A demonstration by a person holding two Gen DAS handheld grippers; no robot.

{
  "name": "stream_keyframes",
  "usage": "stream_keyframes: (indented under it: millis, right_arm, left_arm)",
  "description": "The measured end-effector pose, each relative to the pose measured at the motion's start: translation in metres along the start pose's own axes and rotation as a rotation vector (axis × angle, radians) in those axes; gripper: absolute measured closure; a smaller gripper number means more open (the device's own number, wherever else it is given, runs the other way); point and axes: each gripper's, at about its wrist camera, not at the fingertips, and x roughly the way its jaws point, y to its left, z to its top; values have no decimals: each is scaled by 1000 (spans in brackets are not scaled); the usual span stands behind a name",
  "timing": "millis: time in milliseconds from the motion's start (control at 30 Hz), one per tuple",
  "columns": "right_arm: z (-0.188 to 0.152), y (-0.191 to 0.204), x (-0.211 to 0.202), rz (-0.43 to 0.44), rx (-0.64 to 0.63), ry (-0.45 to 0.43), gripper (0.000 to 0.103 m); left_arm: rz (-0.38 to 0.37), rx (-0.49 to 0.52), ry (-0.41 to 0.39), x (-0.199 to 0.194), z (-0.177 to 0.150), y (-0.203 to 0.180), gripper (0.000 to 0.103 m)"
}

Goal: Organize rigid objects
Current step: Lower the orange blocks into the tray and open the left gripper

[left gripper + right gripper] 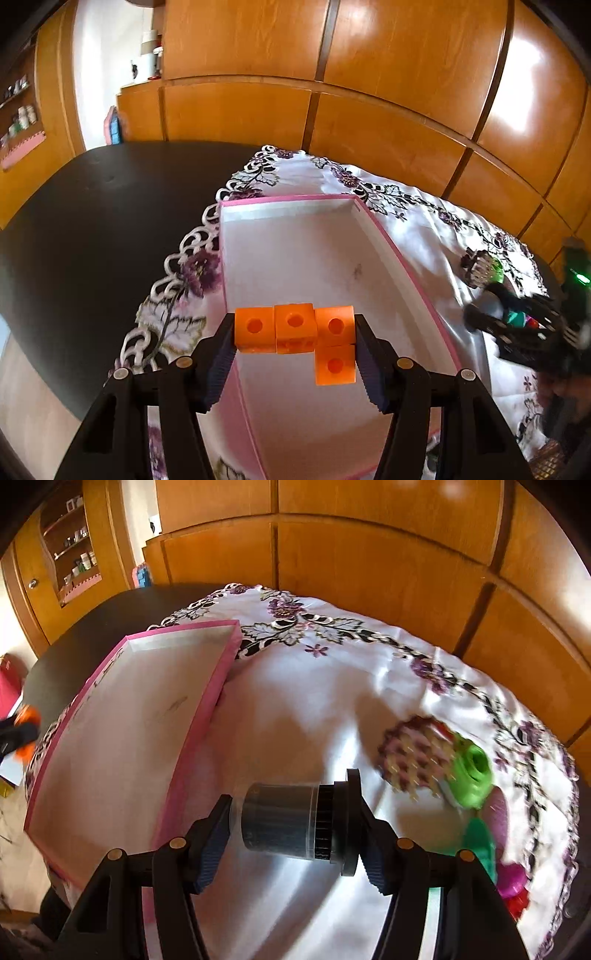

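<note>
Orange blocks (303, 334) clamped in left gripper (295, 343), over pink box (388, 236): lower level before release; right gripper (295, 823) holds black cylinder (284, 819).

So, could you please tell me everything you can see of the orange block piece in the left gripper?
The orange plastic piece of four joined cubes forms an L: three cubes in a row, a fourth hanging below the right-hand one. Each visible face has a round hole. It looks rigid and slightly glossy. The left gripper clamps the row's two ends between its black ribbed fingers, holding it roughly level above the near end of the pink-rimmed white cardboard box, apparently touching nothing else.
</note>
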Motion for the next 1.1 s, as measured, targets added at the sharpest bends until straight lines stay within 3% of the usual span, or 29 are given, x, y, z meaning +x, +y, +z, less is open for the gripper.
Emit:
stream_keyframes:
  millis: [200, 333, 600, 667, 767, 867, 967, 1100]
  right_arm:
    - [-18, -15, -13, -13, 58, 9, 40]
    - [-24, -18, -5, -15, 85, 39, 40]
    - [-26, -18, 1, -19, 94, 37, 40]
    - [-27, -18, 1, -18, 99, 34, 40]
    - [-29, -19, 1, -13, 104, 25, 40]
    - [-30, -21, 1, -3, 115, 18, 40]
    - [-31, -22, 1, 1, 124, 10, 40]
    - [-33, -22, 0, 0, 127, 4, 40]
  left_arm:
    - [16, 15, 27, 39, 31, 2, 42]
    - [83, 48, 28, 66, 50, 2, 42]
    - [155, 7, 78, 112, 71, 10, 42]
    - [169, -15, 85, 117, 72, 14, 37]
    - [183, -28, 59, 106, 70, 15, 34]
    - [191, -17, -4, 75, 66, 7, 33]
    - [180, -15, -87, 37, 58, 0, 25]
    - [186, 3, -151, -1, 44, -11, 25]
